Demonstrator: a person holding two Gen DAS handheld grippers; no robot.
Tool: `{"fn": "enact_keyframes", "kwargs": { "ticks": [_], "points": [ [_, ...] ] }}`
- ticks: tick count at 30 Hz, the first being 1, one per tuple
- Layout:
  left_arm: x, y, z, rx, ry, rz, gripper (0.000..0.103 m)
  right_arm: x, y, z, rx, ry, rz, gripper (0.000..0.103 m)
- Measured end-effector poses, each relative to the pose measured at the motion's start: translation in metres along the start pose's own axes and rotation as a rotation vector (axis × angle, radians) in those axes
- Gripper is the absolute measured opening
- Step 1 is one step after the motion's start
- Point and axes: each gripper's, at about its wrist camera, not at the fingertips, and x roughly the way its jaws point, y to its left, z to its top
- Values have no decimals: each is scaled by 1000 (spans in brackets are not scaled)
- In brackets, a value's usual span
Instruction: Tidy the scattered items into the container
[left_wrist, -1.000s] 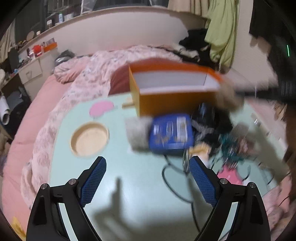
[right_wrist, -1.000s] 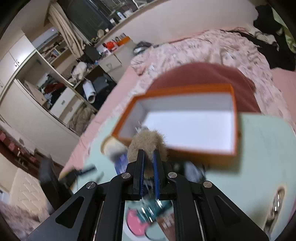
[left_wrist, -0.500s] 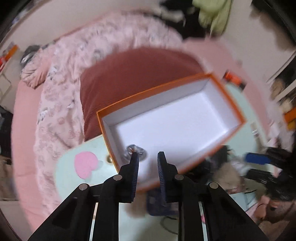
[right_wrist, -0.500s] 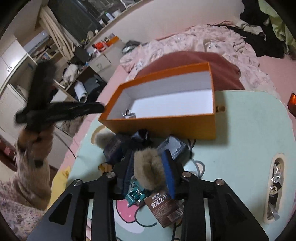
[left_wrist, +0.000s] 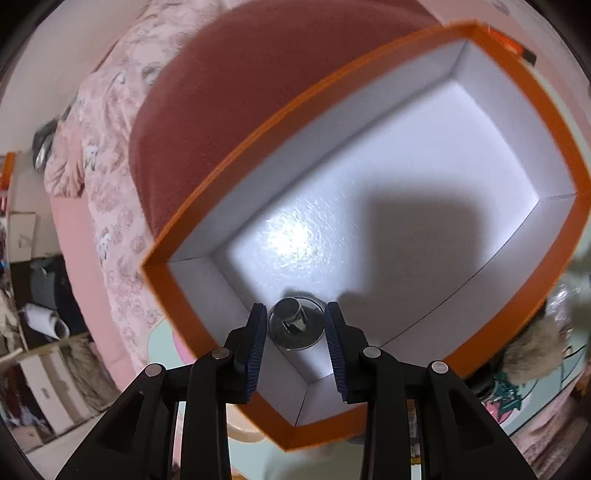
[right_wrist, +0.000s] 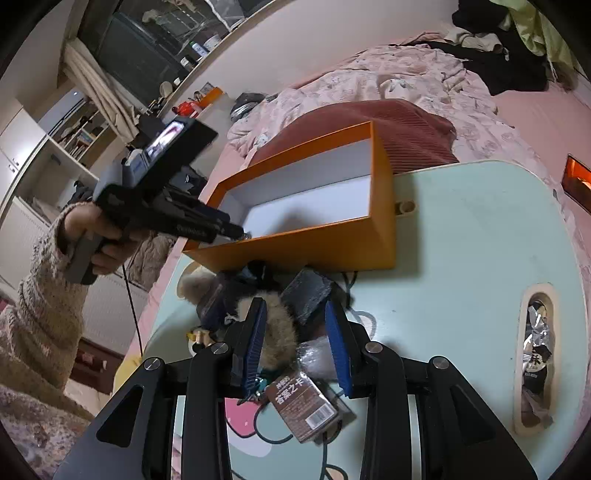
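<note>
Inside the orange box, left gripper just reopened, astride metal piece

The left wrist view looks steeply down into the orange box from close above, its white floor filling the frame. The right wrist view faces forward and down across the table from farther back, sharing that box and showing the left hand-held gripper over its corner.
</note>
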Motion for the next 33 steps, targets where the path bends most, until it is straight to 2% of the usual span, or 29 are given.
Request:
{"fn": "enact_keyframes", "kwargs": {
  "ticks": [3, 5, 6, 7, 12, 17, 23, 28, 31, 33],
  "points": [
    [13, 2, 2, -16, 28, 6, 29, 0, -3, 0, 10, -4, 5, 35],
    [14, 4, 4, -30, 26, -26, 19, 0, -4, 1, 11, -3, 5, 35],
    [14, 3, 4, -28, 25, -27, 4, 0, -4, 1, 12, -3, 4, 35],
    [15, 2, 3, -22, 22, -18, 0, 0, -5, 1, 14, -2, 3, 35],
    [15, -1, -3, 2, -18, 2, 0, 0, -10, 2, 30, -6, -1, 35],
    [4, 7, -4, -19, -63, -49, 0, 0, -12, 3, 31, -6, -5, 35],
    [-50, 19, -2, -65, -195, -136, 0, 1, -12, 2, 29, -2, -8, 35],
    [-83, 17, -26, -66, -290, -216, 0, 0, -9, 2, 18, -2, -5, 35],
    [-87, 9, -49, -69, -321, -262, 0, 1, -8, 1, 16, -1, -5, 35],
    [-84, 7, -60, -79, -326, -263, 0, 1, -8, 0, 16, 2, -7, 35]
  ]
}}
